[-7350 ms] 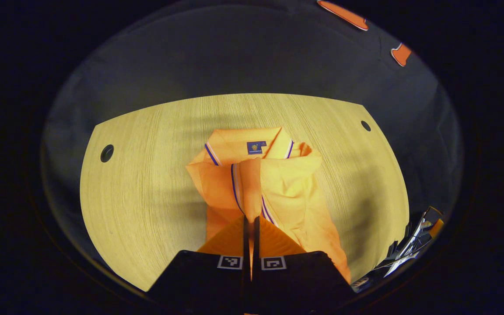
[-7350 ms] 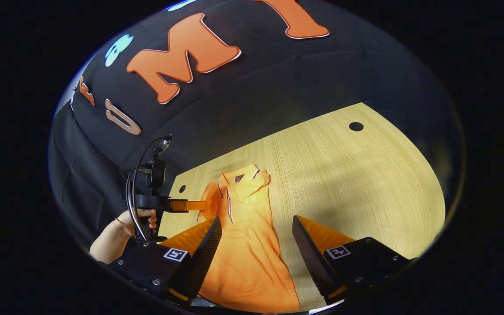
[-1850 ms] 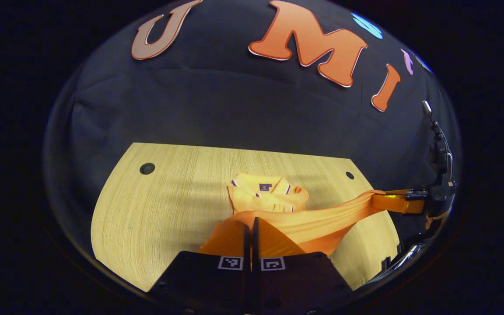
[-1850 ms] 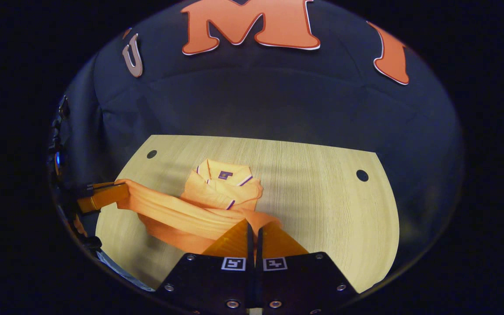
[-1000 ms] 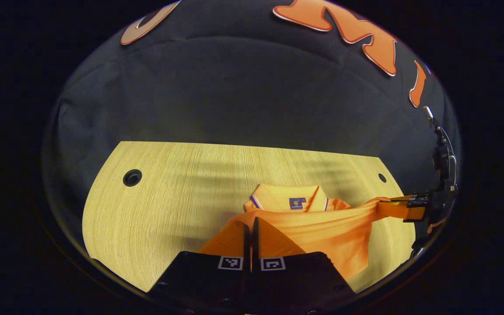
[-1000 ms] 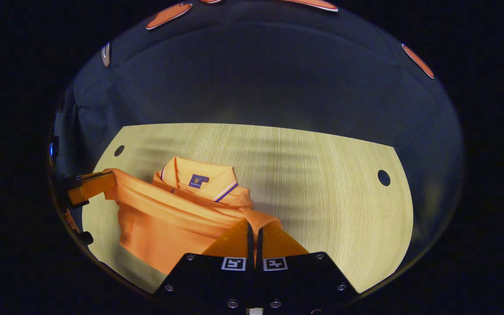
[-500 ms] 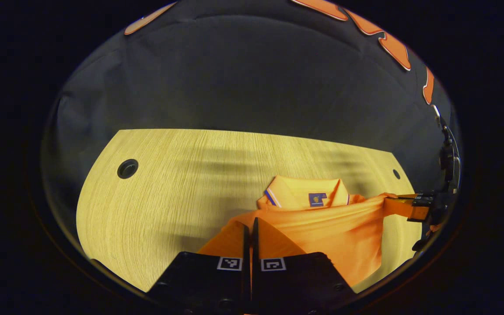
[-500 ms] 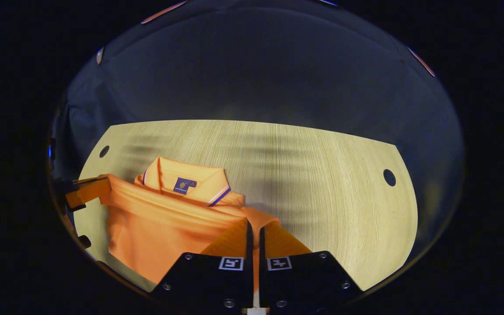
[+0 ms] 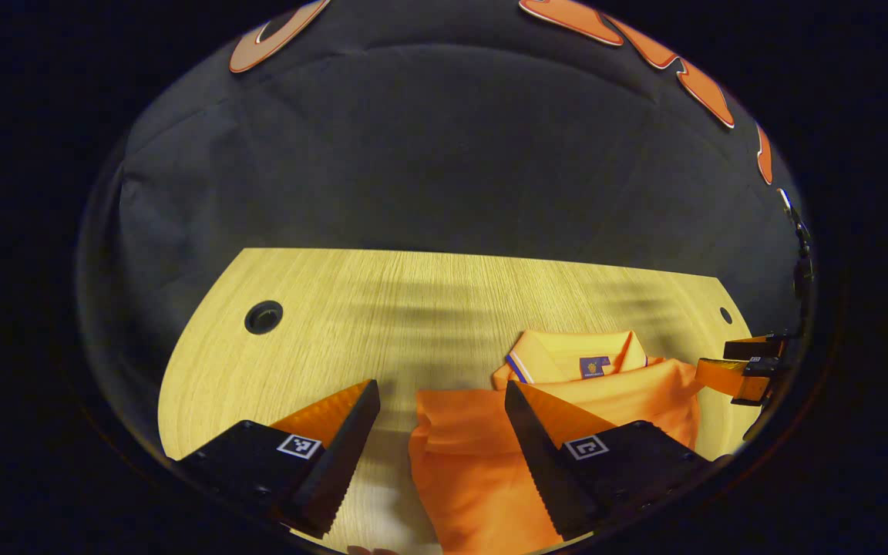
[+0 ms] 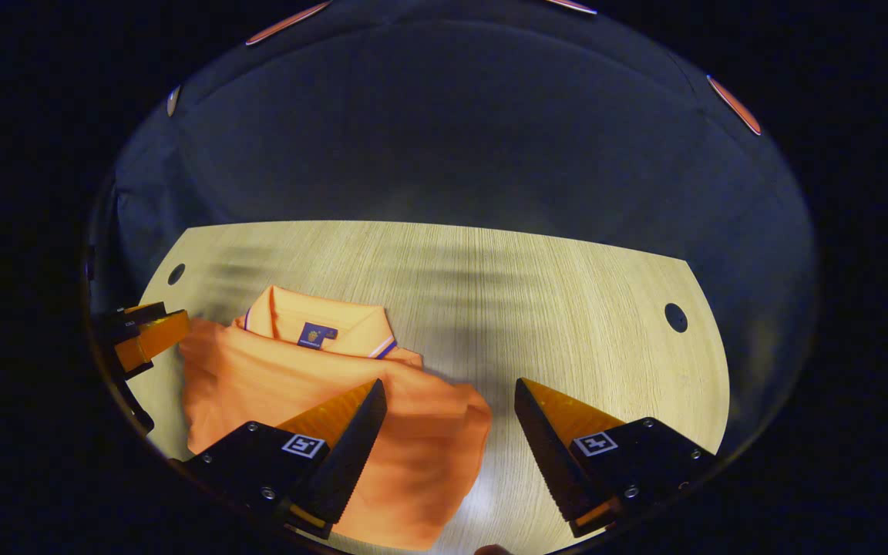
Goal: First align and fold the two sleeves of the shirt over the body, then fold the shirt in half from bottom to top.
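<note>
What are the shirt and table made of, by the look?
Shirt: soft matte knit fabric, likely cotton or a blend; it drapes and creases, with a ribbed striped collar. Table: light wood-grain top, probably laminate rather than solid wood; fine even grain, faint sheen, round cable holes.

Both views sit low over the table (image 9: 351, 308) (facing the wall), sharing the shirt (image 10: 274, 378).

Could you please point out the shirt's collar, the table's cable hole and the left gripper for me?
collar (image 10: 313, 317): right gripper view, flap above the label.
cable hole (image 10: 675, 317): right gripper view, its dark middle.
left gripper (image 9: 438, 432): left gripper view, midway between its open fingertips.
</note>
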### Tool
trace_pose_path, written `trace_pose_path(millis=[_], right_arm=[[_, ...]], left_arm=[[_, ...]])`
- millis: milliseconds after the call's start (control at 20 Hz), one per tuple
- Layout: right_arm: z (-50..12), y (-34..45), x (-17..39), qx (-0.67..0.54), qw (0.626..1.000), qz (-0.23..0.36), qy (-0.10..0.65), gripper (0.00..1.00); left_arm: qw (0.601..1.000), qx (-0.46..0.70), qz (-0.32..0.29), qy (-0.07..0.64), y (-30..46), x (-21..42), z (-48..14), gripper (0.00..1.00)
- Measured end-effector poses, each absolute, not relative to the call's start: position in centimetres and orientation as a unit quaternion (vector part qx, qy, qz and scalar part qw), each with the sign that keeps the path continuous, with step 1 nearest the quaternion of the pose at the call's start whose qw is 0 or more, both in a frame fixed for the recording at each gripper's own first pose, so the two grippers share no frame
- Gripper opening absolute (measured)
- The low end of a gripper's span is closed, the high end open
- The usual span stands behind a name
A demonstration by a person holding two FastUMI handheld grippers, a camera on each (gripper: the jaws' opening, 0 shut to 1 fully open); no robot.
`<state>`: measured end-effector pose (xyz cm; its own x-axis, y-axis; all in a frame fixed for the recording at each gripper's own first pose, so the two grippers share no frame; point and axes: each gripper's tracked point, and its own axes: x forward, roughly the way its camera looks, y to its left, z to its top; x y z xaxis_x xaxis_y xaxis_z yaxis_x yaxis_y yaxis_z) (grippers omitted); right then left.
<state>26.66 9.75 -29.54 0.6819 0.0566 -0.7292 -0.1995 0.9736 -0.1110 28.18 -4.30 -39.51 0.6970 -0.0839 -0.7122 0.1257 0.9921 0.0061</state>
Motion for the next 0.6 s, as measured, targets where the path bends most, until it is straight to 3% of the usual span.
trace_pose_path(millis=[250,600], right_arm=[[-26.0,9.9,26.3,-0.073,0.926,0.069,0.364,1.0],[-16.2,9.7,23.4,-0.044,0.956,0.078,0.279,1.0]], left_arm=[[0.938,0.044,-0.066,0.338,-4.9,28.6,-34.3,0.98],[0.967,0.057,-0.075,0.236,-4.9,27.0,-23.0,0.98]])
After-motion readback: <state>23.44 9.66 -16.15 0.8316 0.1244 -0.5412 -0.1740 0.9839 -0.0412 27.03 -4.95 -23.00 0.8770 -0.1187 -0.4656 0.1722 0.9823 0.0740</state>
